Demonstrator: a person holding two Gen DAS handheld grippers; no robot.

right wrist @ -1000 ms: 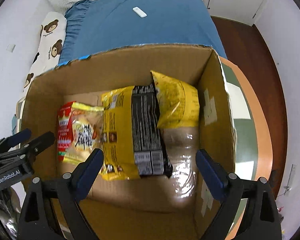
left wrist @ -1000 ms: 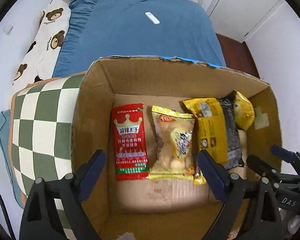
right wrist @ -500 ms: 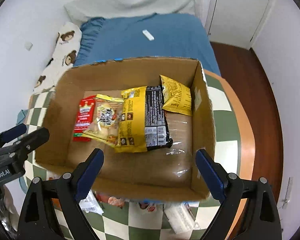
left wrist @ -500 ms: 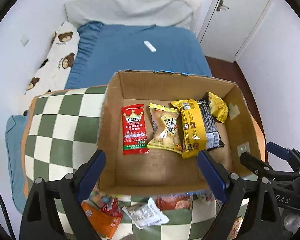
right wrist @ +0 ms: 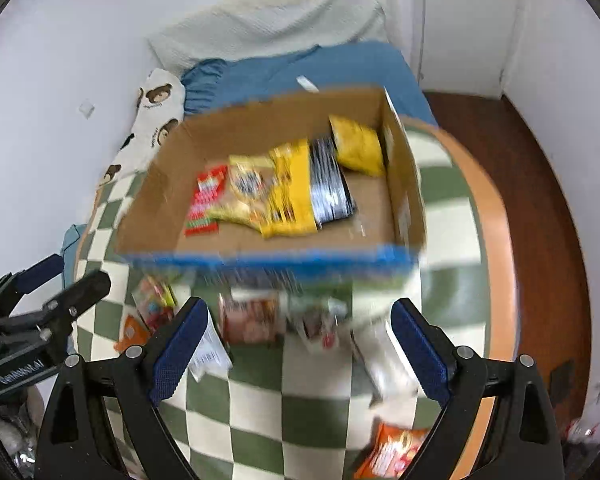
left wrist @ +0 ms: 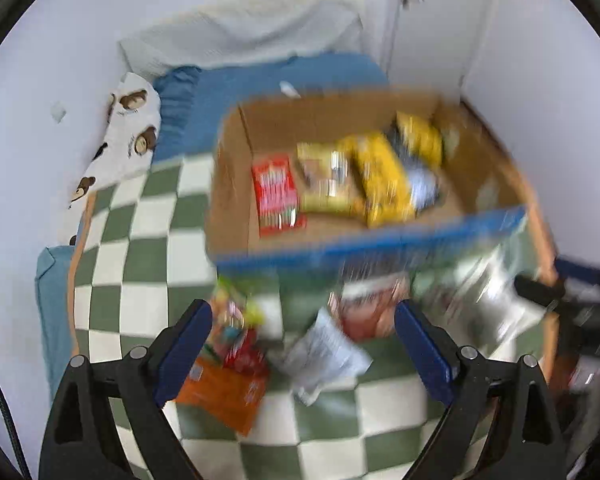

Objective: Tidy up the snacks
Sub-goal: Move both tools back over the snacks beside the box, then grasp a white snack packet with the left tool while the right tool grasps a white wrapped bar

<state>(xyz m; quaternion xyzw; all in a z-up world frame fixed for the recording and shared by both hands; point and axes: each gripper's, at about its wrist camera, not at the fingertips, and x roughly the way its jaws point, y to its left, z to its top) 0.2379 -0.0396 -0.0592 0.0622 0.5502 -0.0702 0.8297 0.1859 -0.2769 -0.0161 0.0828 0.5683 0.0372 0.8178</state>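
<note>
White walls and a blue bed (right wrist: 340, 68) behind, and up front a checkered bench (left wrist: 148, 248) carrying the box (right wrist: 268, 258), our landmark. Inside the box lie a red packet (left wrist: 276, 194), a clear pale packet (left wrist: 326, 184), a yellow-and-black bag (right wrist: 300, 190) and a small yellow bag (right wrist: 358, 144), side by side in a row. On the near side of the box the loose snacks wait: an orange packet (left wrist: 224, 392), a white packet (left wrist: 324, 356), a reddish packet (right wrist: 250, 316) close under the front wall, plus another orange one (right wrist: 392, 448) nearer the camera. Both views are smeared with motion, so labels can't be read. Left tongs (left wrist: 302, 350) hang above that loose pile, spread wide and empty; right tongs (right wrist: 300, 348) sit alongside, also gaping, nothing between them. Both point forward and down at the bench from above. Judging from this, we're between placements, picking the next snack. That calls for dropping one pair of tongs over a single packet, probably the white or reddish one, pinching an edge without dragging its neighbours, then lifting it over the front wall into the bare cardboard near the row.
</note>
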